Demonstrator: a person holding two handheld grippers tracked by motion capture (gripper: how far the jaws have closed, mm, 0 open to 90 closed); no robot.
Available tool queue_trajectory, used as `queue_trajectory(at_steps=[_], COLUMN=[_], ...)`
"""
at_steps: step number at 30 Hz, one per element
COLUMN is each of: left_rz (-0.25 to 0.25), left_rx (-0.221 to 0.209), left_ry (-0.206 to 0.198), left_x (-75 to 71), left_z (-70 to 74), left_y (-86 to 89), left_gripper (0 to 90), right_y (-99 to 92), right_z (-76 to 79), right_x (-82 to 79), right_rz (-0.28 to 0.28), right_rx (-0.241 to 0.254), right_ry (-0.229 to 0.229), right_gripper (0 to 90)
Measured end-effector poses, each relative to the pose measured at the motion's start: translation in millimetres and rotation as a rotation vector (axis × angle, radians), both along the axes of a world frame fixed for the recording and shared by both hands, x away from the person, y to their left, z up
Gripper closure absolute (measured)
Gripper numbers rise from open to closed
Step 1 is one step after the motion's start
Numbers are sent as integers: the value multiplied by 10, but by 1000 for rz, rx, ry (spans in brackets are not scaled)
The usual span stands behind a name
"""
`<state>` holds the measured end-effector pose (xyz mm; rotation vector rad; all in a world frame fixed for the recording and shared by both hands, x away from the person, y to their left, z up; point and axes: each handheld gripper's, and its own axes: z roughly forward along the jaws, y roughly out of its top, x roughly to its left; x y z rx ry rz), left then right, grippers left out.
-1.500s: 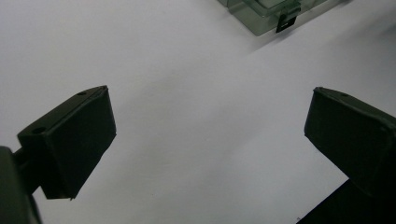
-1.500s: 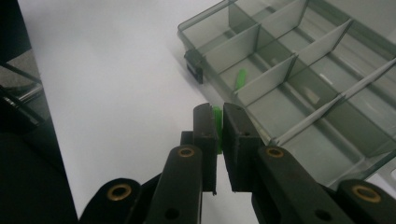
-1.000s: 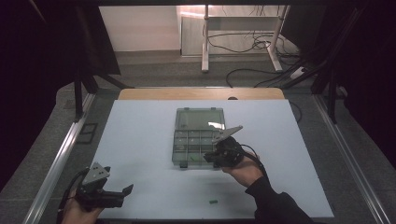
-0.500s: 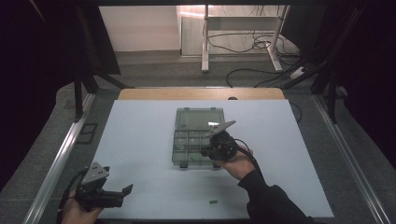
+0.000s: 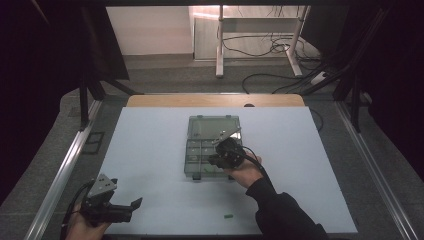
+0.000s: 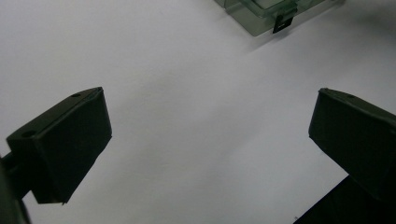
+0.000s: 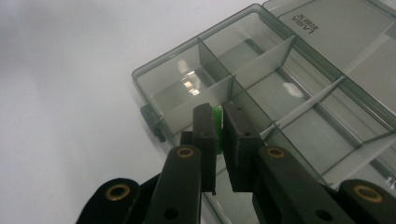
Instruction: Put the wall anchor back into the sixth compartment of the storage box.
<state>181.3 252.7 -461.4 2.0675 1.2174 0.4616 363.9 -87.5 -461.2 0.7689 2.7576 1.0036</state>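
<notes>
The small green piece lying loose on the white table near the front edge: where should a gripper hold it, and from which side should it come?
The green piece is short, flat and lies alone on the table. Probably best to come straight down from above and pinch its two long sides across the narrow width. The left gripper, open, sits nearest.

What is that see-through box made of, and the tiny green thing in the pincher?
The box looks like smoky clear plastic: glossy, with light glints, and the table shows through its walls. The green piece, pinched in the right gripper, seems to be hard plastic too, though it is too small to tell for sure.
</notes>
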Motion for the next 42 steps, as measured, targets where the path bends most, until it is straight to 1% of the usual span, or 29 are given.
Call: queue_trajectory(at_steps=[4,7,11,15,19,22,23,24,26,28,29,30,31,36,38,40,42], left_rz=[1,1,1,0,1,1,2,3,4,4,4,4,4,4,4,6,6], left_rx=[3,4,8,9,10,12,12,12,12,13,14,14,14,16,18,16,15], left_ry=[1,2,3,3,4,4,4,5,5,6,6,6,6,5,5,5,5], left_x=[0,2,1,2,2,2,2,2,3,4,4,4,4,6,5,4,4], left_z=[0,-2,-1,-2,-2,-1,-1,-2,-2,-1,-1,-1,-1,0,-1,-1,-1], left_y=[-3,-5,-6,-7,-8,-10,-11,-12,-11,-12,-12,-13,-13,-16,-17,-14,-14], left_gripper=[0,0,0,0,0,0,0,0,0,1,1,1,1,2,2,2,2], right_y=[50,105,121,108,80,64,48,48,22,11,-11,-11,-36,-94,-106,-127,-143], right_z=[-41,-70,-80,-65,-17,14,27,27,42,47,63,63,80,122,129,135,135], right_x=[40,63,72,56,19,-21,-52,-52,-97,-112,-148,-148,-181,-268,-285,-314,-343], right_rz=[1,8,6,5,11,17,16,16,16,19,19,19,21,27,26,31,48], right_rx=[-5,-19,-27,-29,-17,-11,-9,-9,-4,-2,2,2,10,23,26,32,35], right_ry=[1,-12,-18,-18,-21,-28,-30,-30,-31,-29,-34,-34,-35,-53,-52,-55,-52], right_gripper=[828,821,807,801,773,730,687,687,637,626,593,593,548,444,426,370,326])
